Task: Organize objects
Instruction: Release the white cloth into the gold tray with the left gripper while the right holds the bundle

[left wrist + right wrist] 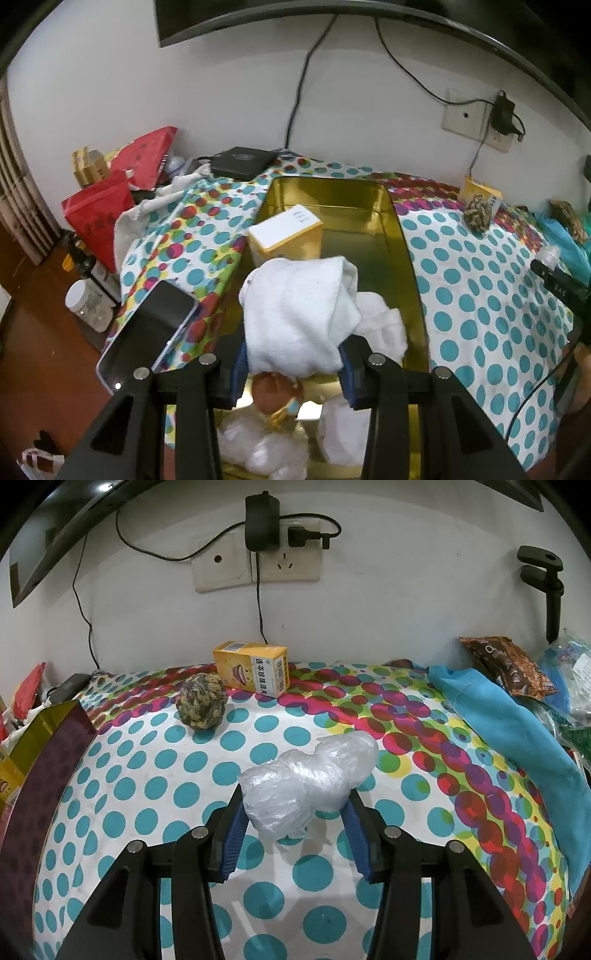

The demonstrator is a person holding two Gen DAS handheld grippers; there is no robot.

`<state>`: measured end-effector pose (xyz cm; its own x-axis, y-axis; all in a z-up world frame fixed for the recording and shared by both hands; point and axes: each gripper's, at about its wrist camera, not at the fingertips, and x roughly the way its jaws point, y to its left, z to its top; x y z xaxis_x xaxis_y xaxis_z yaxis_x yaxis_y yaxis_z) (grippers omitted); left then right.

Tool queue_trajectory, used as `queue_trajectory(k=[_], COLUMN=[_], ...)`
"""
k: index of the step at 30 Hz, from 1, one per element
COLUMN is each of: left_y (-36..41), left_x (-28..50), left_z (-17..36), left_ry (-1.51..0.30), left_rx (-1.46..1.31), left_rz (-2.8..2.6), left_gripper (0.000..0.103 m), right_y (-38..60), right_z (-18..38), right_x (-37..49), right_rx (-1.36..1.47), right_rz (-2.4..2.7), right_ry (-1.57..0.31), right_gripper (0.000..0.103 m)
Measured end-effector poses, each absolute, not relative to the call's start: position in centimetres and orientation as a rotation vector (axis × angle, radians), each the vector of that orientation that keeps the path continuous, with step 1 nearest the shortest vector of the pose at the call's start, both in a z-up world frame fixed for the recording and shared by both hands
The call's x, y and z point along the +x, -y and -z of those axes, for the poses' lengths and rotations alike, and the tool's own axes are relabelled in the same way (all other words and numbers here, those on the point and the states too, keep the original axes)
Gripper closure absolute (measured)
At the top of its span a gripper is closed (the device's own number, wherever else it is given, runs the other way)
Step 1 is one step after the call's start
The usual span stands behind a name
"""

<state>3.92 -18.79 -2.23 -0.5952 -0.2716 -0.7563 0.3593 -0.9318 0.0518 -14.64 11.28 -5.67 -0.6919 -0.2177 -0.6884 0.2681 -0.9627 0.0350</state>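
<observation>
Left wrist view showed the left gripper (293, 363) clamped on a white towel (295, 314) held over a gold tin (400, 236); beyond the jaws stood a yellow box (284, 236) inside it. Right wrist view showed the right gripper (295, 832) pinching a plastic bundle (306, 779), with a rope ball (201, 701) farther ahead, left of the jaws.

The cloth (258, 738) on my surface is pretty loud: white with teal dots, plus bands of red, purple and lime circles. The tin (400, 236) is shiny gold inside and dark purple outside. My left claw (293, 369) has blue pads and a white towel (299, 314) in it; my right claw (295, 834), also blue-padded, has a clear whitish plastic bundle (306, 779). There's also an olive-and-tan rope ball (201, 701), a yellow box (251, 668) and a bright blue cloth (517, 731).
</observation>
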Motion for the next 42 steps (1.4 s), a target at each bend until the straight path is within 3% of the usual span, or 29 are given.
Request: queue_trajectory(k=[20, 34, 42], left_y=[19.5, 17.7, 16.4], left_x=[-2.7, -1.6, 0.3], left_z=[4.8, 4.2, 2.4], left_ry=[-0.077, 0.048, 0.1], left_rx=[1.257, 1.229, 1.179], left_rz=[2.475, 2.519, 2.551], left_gripper=[0.061, 0.044, 0.042], right_y=[-11.3, -11.2, -11.2], right_z=[5.8, 5.9, 5.8], right_x=[-14.7, -14.7, -14.5], right_rx=[1.083, 1.085, 1.075], right_rz=[2.671, 2.678, 2.685], right_ry=[-0.113, -0.126, -0.137], right_gripper=[0.055, 0.054, 0.054])
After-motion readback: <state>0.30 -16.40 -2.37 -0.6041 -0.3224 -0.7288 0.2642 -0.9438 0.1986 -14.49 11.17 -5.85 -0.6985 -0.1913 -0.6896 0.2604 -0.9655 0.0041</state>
